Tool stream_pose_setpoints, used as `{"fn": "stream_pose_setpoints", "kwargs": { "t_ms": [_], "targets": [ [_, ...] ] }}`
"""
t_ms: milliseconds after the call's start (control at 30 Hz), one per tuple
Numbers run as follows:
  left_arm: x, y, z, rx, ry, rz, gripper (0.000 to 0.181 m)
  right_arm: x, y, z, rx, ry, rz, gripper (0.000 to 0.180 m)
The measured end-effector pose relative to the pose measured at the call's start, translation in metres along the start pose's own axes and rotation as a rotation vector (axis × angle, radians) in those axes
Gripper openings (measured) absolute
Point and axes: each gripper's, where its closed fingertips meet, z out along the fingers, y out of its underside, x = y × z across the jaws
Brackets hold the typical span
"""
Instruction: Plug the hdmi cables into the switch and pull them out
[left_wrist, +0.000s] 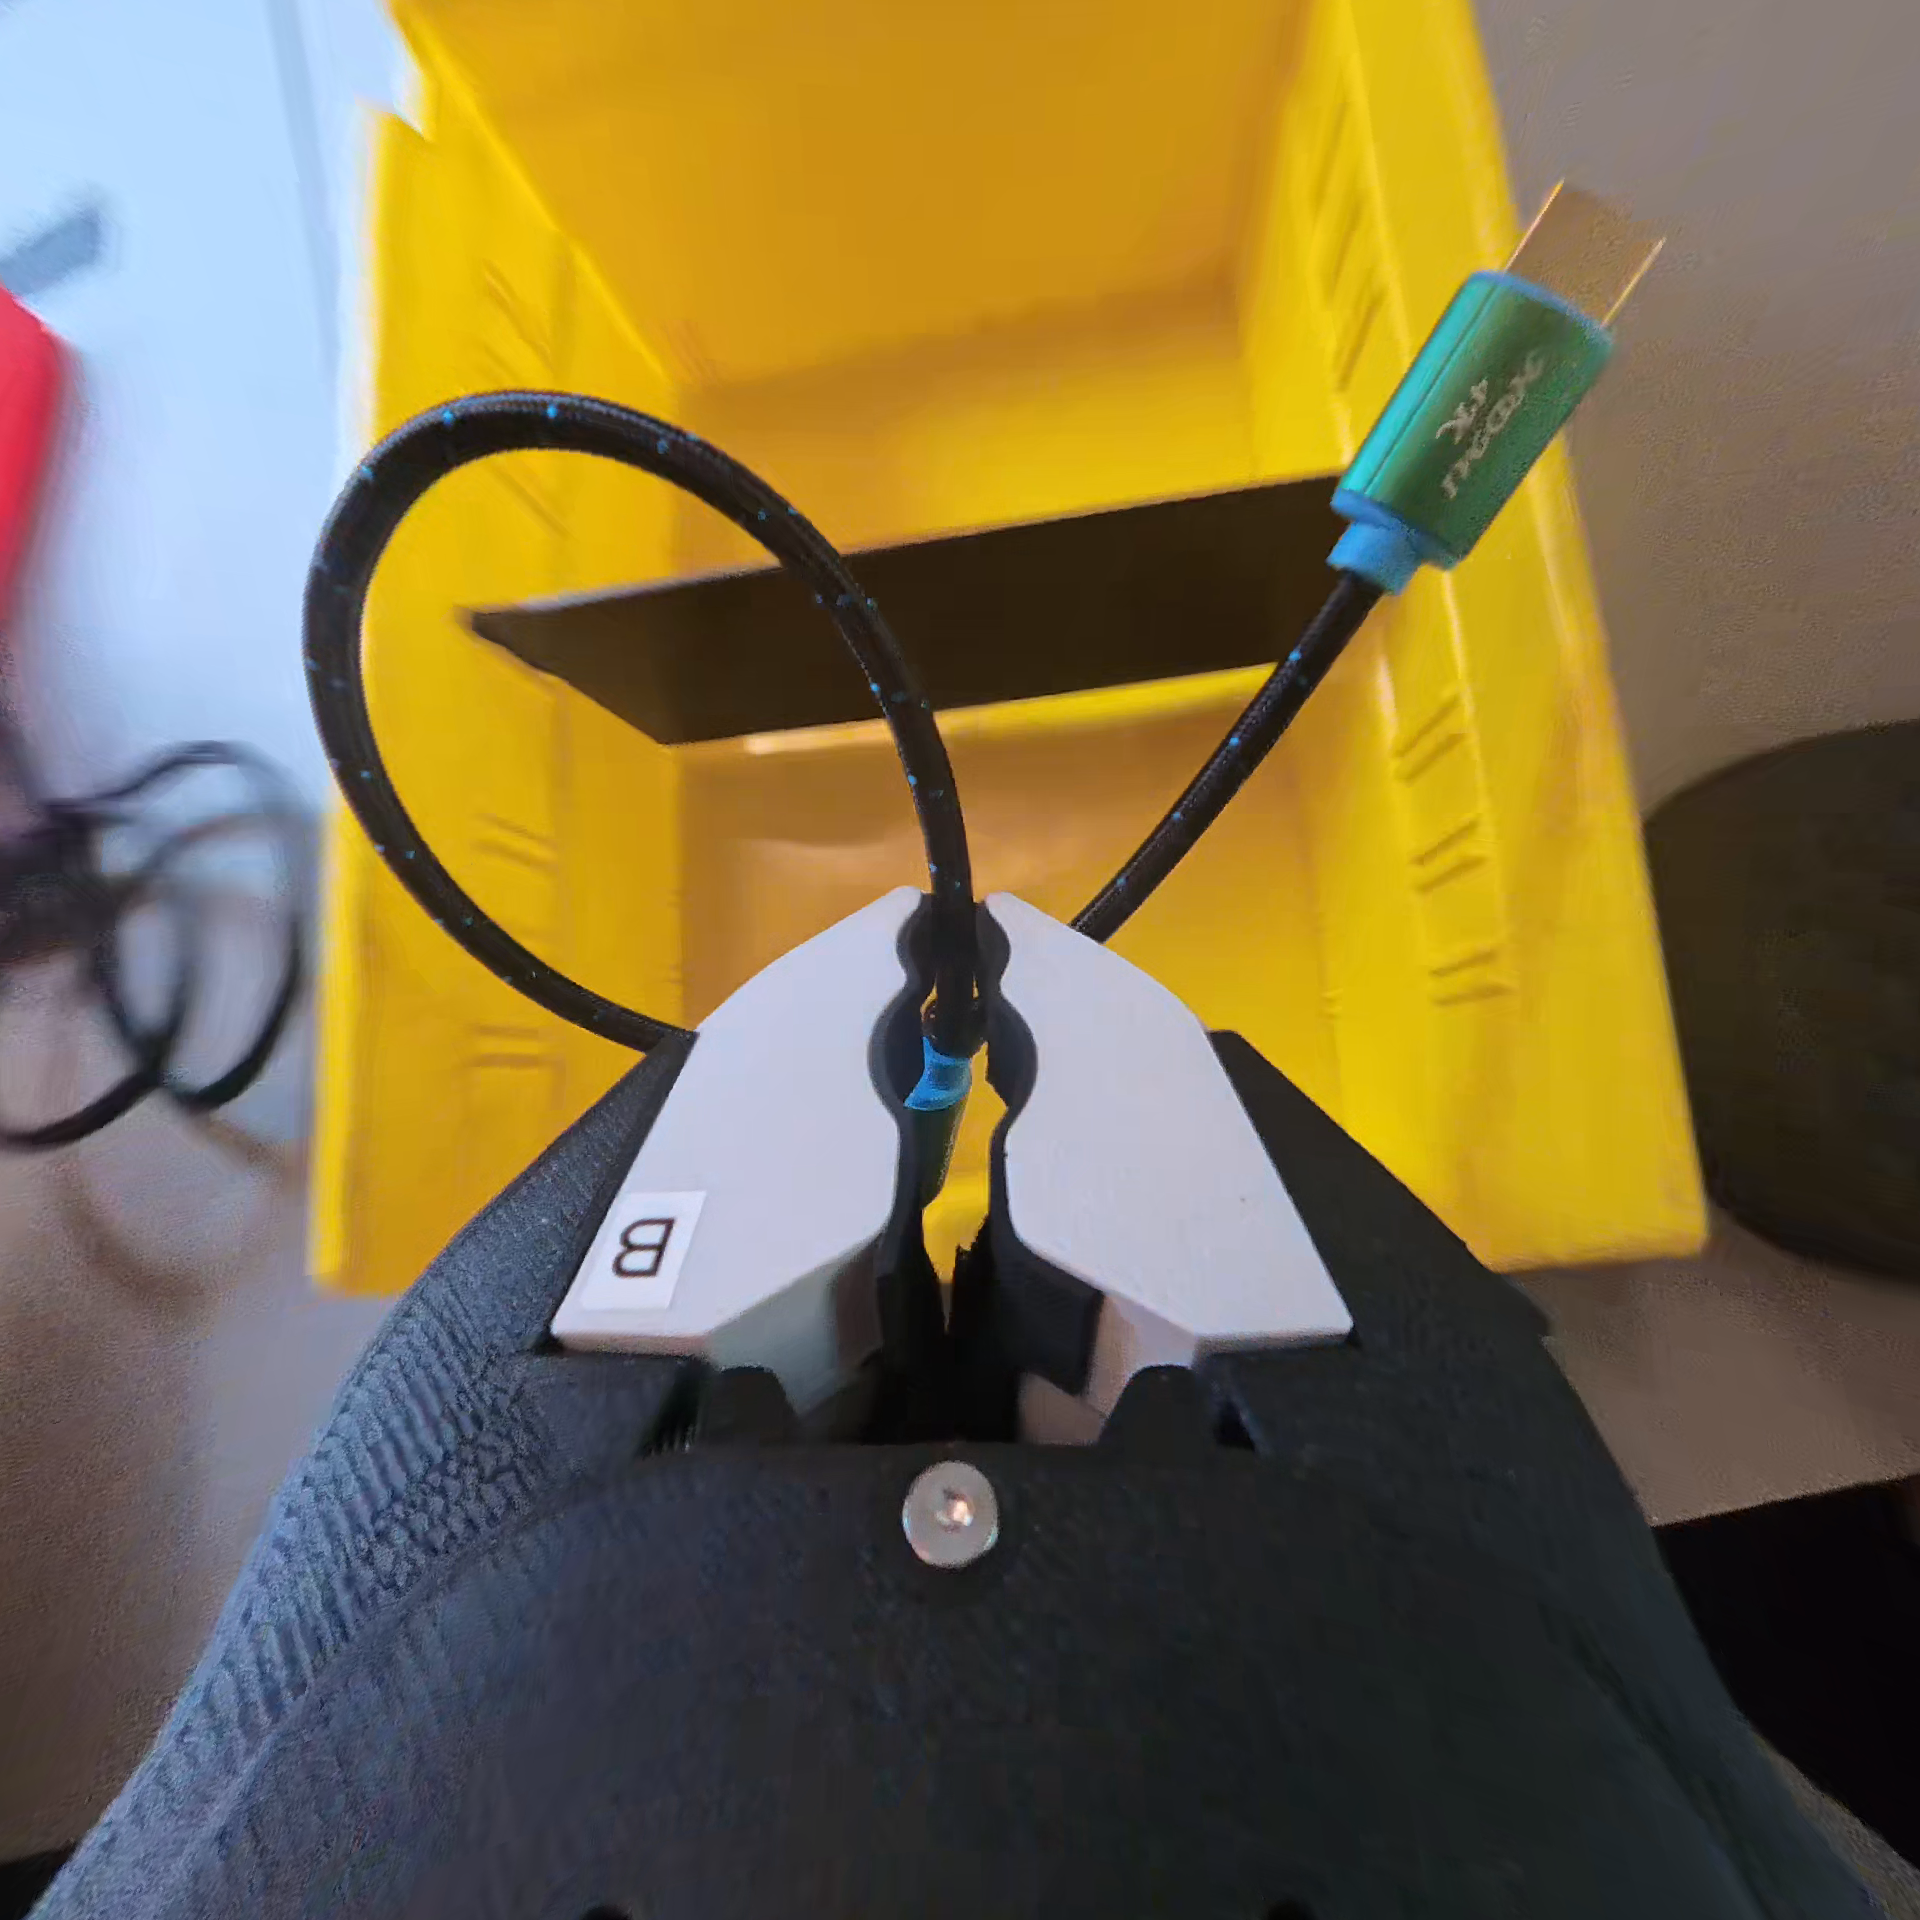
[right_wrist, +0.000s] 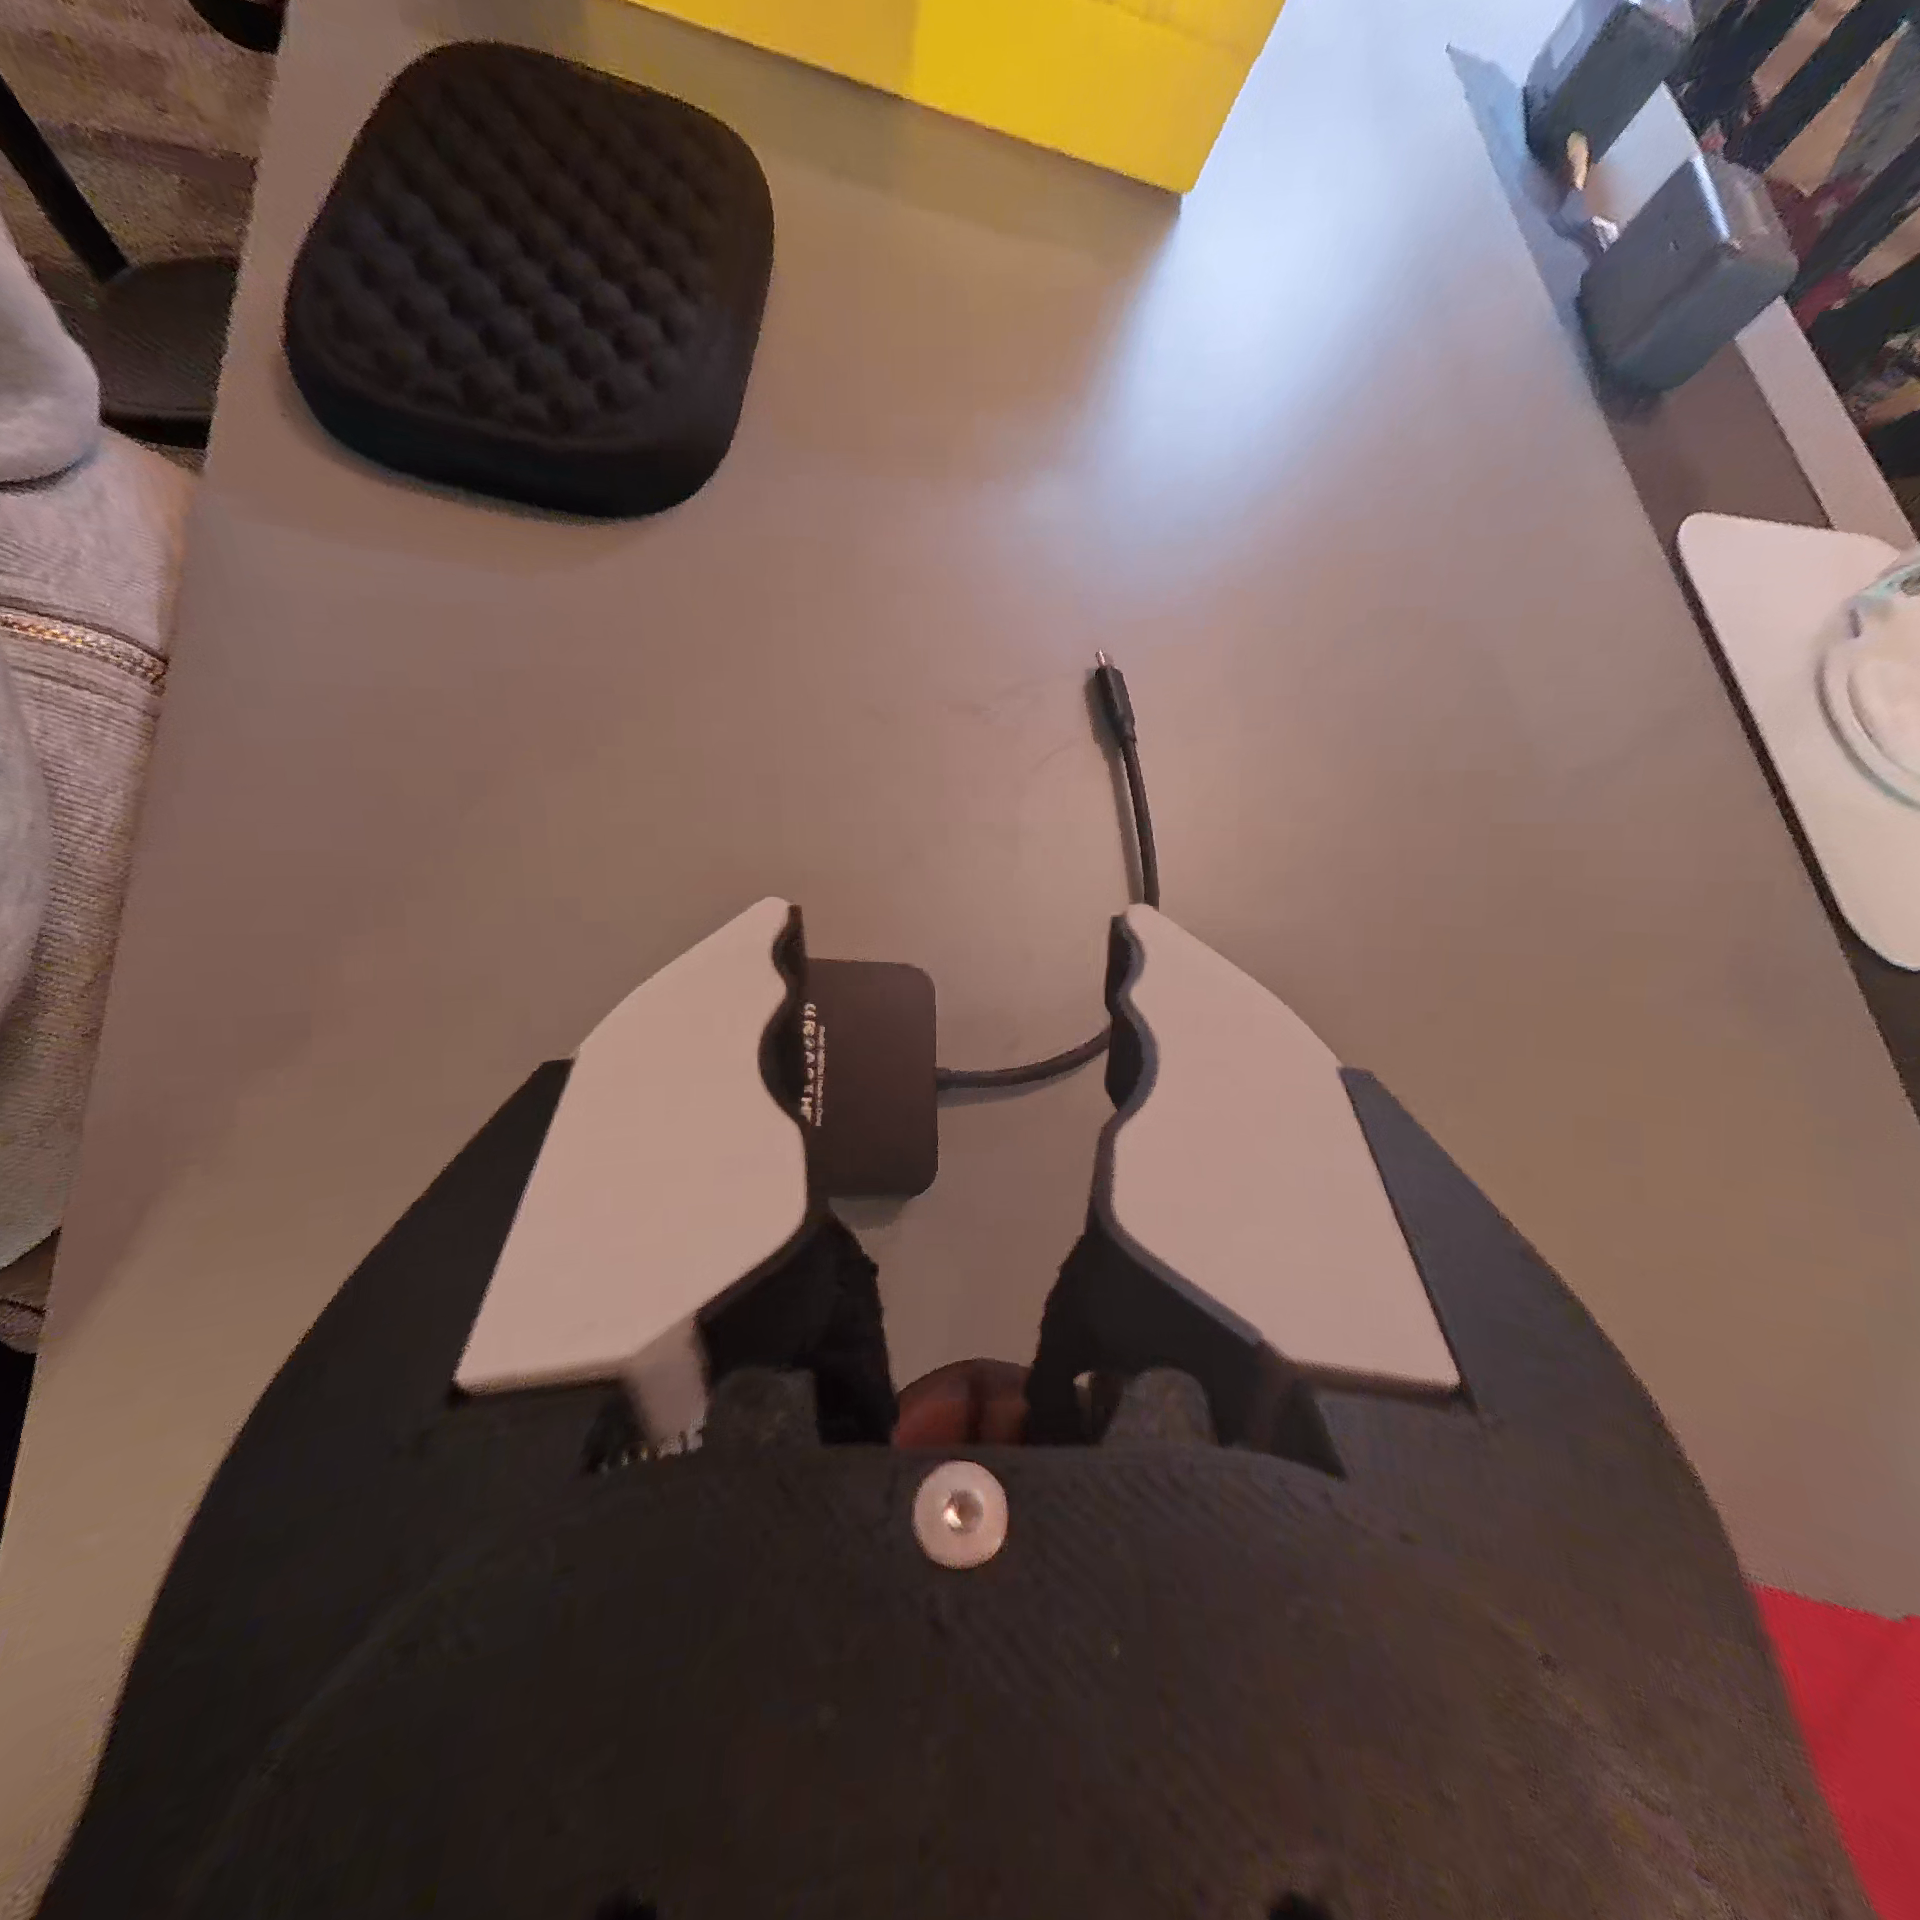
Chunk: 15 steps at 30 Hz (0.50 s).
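Table (right_wrist: 935, 644): grey, flat, carrying most of the items below.

Yellow bin (left_wrist: 499, 727): open-topped plastic, crossed by a black divider (left_wrist: 1039, 613); seen from above in the left wrist view, a corner of it at the far table edge in the right wrist view.

Black cushioned pad (right_wrist: 530, 281): dimpled, square with rounded corners, near the yellow bin.

Right gripper (right_wrist: 951, 935): fingers spread apart, holding nothing, poised above the switch.

Left gripper (left_wrist: 951, 914): fingers closed together, clamped on the HDMI cable at the blue collar of one plug, above the bin.

HDMI cable (left_wrist: 353, 644): black braid flecked with blue, looping out to the left and back through the fingertips; its free green plug (left_wrist: 1475, 416) with gold tip points up to the right, in the air.

Switch (right_wrist: 878, 1081): small dark rounded box lying on the table, partly hidden by the right gripper's left finger; its thin black lead (right_wrist: 1138, 821) curves away and ends in a small connector, unplugged.
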Motion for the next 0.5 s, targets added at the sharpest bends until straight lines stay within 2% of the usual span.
{"fn": "stream_pose_setpoints", "kwargs": {
  "t_ms": [33, 167, 267, 367, 500],
  "targets": [
    [-0.005, -0.009, -0.013, 0.048, -0.051, 0.006, 0.006, -0.002, -0.002, 0.000, 0.006, -0.009, -0.005, 0.053],
    [-0.015, -0.052, -0.071, 0.288, -0.232, 0.030, 0.006, -0.007, -0.015, 0.003, 0.038, -0.023, -0.023, 0.053],
    [0.004, -0.102, -0.109, 0.559, -0.271, 0.109, 0.006, -0.006, -0.033, 0.007, 0.115, -0.017, -0.020, 0.053],
    [0.062, -0.154, -0.125, 0.814, -0.215, 0.229, 0.006, -0.002, -0.059, 0.014, 0.246, -0.006, 0.016, 0.053],
    [0.164, -0.205, -0.102, 0.964, -0.092, 0.427, 0.006, 0.004, -0.090, 0.023, 0.486, -0.020, 0.076, 0.054]
  ]
}}
